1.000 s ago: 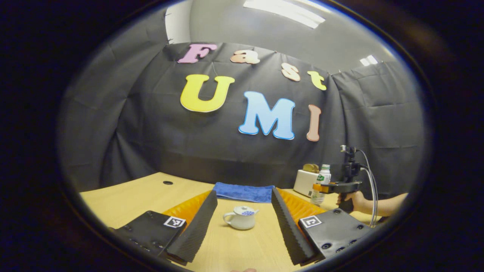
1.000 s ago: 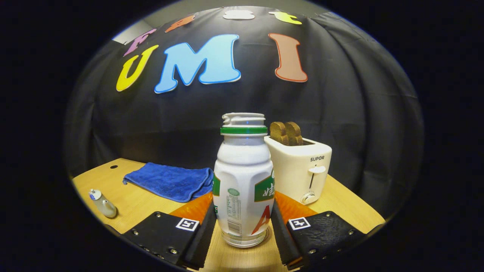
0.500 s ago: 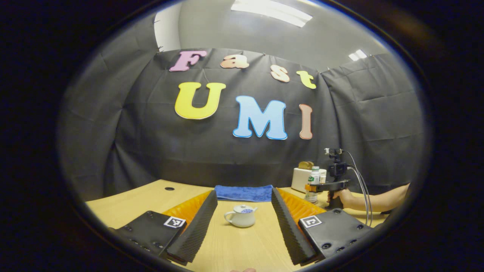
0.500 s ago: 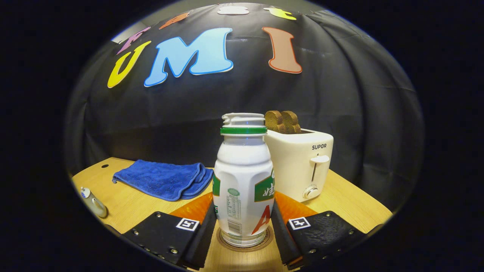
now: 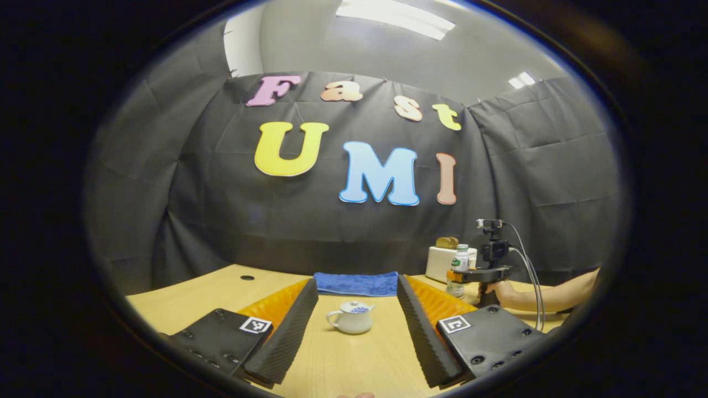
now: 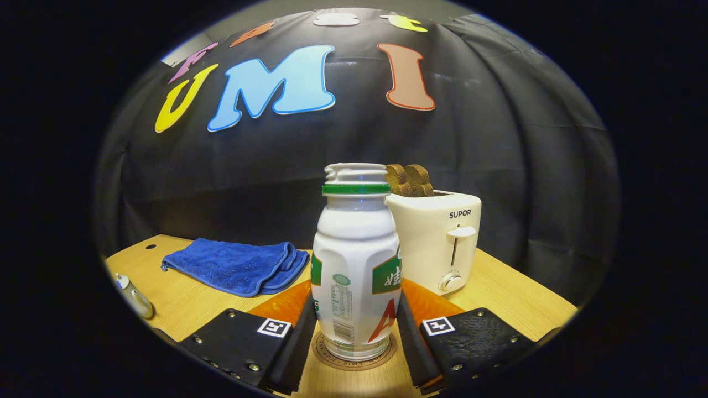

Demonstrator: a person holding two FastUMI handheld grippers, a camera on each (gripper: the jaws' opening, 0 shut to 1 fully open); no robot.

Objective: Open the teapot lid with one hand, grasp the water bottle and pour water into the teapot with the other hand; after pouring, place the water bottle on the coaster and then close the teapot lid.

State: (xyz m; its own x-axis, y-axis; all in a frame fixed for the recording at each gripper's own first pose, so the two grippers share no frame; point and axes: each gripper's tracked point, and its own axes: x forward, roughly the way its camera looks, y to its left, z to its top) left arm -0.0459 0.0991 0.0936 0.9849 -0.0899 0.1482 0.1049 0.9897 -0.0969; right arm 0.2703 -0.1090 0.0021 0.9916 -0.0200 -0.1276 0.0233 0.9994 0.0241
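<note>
Right gripper point(image 6: 357, 326) clamps the water bottle point(image 6: 355, 265), jaws pressed flat to both sides of its lower body, w/ the bottle upright and its base on or just above the round coaster point(image 6: 354, 356) — contact can't be confirmed from the right gripper view. The low grip looks deliberate: it keeps the open neck clear and the bottle plumb for setting down. Seen from across the surface point(image 5: 343, 365) in the left gripper view, the same bottle point(image 5: 458, 268) stands beside the toaster point(image 5: 440, 262), held by that gripper point(image 5: 451, 275) and a hand point(image 5: 498, 290) on its grip.

Left gripper point(image 5: 357, 326) is spread wide, grasping nothing, jaws lined up either side of the teapot point(image 5: 349, 319) but well short of it. The lid point(image 5: 357, 307) appears seated on the pot, though detail is too small to be sure. Judging by this, pouring is over and the bottle placement is nearly done; the left side seems parked in line w/ the pot, ready for whatever the lid needs.

Blue towel point(image 6: 238, 265) lies folded toward the back, apart from the bottle and the pot. Likely next: let go of the bottle w/o nudging it off the coaster. A top-heavy open bottle could tip if the jaws drag on release.
</note>
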